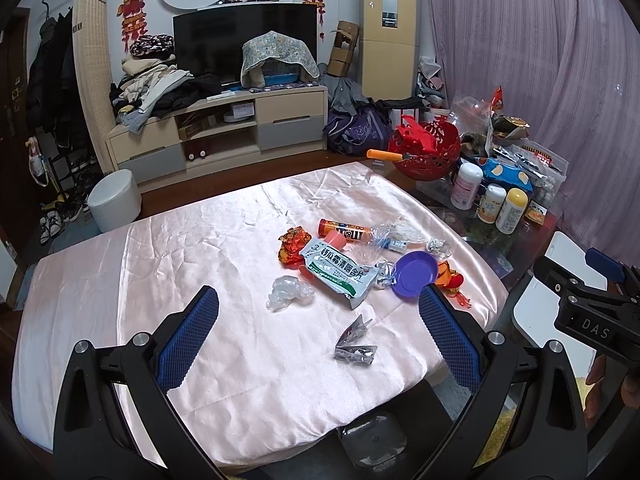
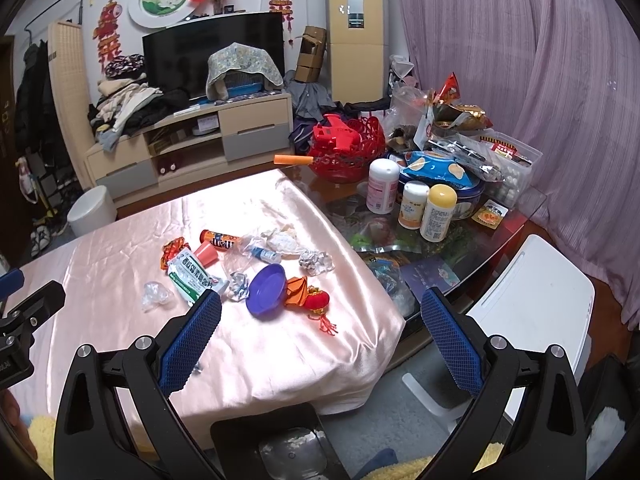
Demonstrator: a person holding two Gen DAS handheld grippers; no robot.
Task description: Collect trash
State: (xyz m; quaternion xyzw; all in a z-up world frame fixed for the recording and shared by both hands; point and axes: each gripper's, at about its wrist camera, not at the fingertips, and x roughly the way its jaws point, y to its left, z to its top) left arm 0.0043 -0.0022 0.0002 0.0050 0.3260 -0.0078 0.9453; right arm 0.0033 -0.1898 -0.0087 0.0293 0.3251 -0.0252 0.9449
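Left tongs [image 1: 318, 322] and right tongs [image 2: 320, 326]: wide open, empty, above worktop [image 1: 120, 272]; crumpled item [image 1: 288, 292] possibly plastic.

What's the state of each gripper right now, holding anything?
Left gripper: open, holding nothing, above the pink cloth.
Right gripper: open, holding nothing, over the cloth's near edge.

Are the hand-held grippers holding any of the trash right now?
No. The left hand-held gripper and right hand-held gripper are both open and empty, above the pink cloth.
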